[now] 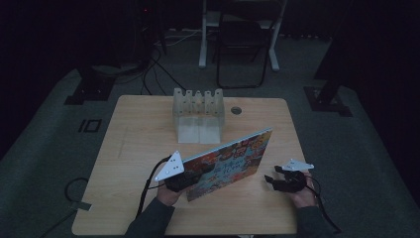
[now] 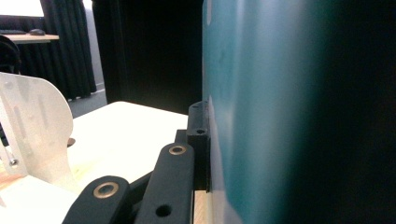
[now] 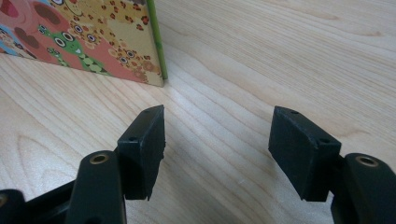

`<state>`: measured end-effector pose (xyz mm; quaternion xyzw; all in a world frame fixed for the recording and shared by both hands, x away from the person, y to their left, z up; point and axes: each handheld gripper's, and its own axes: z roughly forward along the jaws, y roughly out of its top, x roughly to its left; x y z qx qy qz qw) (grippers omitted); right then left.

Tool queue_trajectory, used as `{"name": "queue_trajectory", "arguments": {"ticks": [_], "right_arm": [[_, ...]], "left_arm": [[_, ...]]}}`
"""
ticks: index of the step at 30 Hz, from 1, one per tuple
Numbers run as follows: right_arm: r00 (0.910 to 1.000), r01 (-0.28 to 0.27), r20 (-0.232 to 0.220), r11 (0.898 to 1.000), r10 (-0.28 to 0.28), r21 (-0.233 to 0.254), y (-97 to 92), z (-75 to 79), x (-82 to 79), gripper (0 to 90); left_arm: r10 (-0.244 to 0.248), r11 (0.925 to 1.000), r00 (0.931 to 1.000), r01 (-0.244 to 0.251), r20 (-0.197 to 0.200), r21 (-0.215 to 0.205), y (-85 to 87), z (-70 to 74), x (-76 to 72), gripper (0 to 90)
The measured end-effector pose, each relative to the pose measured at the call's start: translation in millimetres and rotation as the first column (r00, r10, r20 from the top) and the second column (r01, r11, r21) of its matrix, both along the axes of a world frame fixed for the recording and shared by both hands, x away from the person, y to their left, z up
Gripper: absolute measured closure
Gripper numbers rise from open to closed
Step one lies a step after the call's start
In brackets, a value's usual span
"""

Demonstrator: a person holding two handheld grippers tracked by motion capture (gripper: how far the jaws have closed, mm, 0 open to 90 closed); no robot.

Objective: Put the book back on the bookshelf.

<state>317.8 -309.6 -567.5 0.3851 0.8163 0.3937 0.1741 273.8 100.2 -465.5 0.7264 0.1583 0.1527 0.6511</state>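
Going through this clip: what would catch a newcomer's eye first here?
The colourful picture book stands on edge near the table's front, clamped at one end by the left gripper. The right gripper waits beside it, fingers apart over bare wood. Behind stands a pale slotted rack.

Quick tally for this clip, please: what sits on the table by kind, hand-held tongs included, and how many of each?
Picture book, stood on edge, colourful cover: 1
Pale slotted rack at the table's far side: 1
Tongs: 2, left tongs clamped on the book, right tongs open beside it
Total: 4
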Motion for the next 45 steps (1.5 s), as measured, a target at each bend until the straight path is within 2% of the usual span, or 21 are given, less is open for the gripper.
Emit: {"name": "queue_trajectory", "arguments": {"ticks": [9, 12, 22, 27, 38, 45], "right_arm": [[0.9999, 0.01, -0.003, 1.0, -0.01, -0.026, 1.4, -2.9, 1.2, 34.5], [0.9999, 0.01, -0.001, 1.0, -0.01, -0.021, 1.1, -2.8, 1.1, 34.4], [0.9999, 0.013, 0.0, 1.0, -0.013, -0.027, 0.9, -2.9, 1.5, 32.3], [0.9999, 0.013, -0.004, 1.0, -0.014, -0.027, 0.9, -2.9, 1.7, 32.2], [0.9999, 0.011, -0.005, 1.0, -0.011, -0.027, 1.0, -3.0, 1.8, 32.2], [0.9999, 0.01, -0.009, 1.0, -0.01, -0.027, 1.1, -3.1, 2.1, 31.8]], "left_arm": [[0.039, 0.9992, 0.9991, -0.039, -0.016, -0.009, -1.9, 0.3, -0.1, 80.4], [0.052, 0.9986, 0.9985, -0.052, -0.015, -0.008, -3.6, 1.4, -0.8, 80.5], [0.065, 0.9978, 0.9979, -0.065, 0.006, 0.011, -6.9, 6.5, -3.3, 81.0], [0.074, 0.9968, 0.9968, -0.075, 0.03, 0.025, -7.0, 8.6, -8.0, 81.2], [0.097, 0.995, 0.9951, -0.098, 0.014, 0.019, -3.7, 9.8, -8.1, 81.2], [0.111, 0.9935, 0.9937, -0.111, 0.017, 0.024, -1.5, 11.0, -8.8, 81.2]]}}
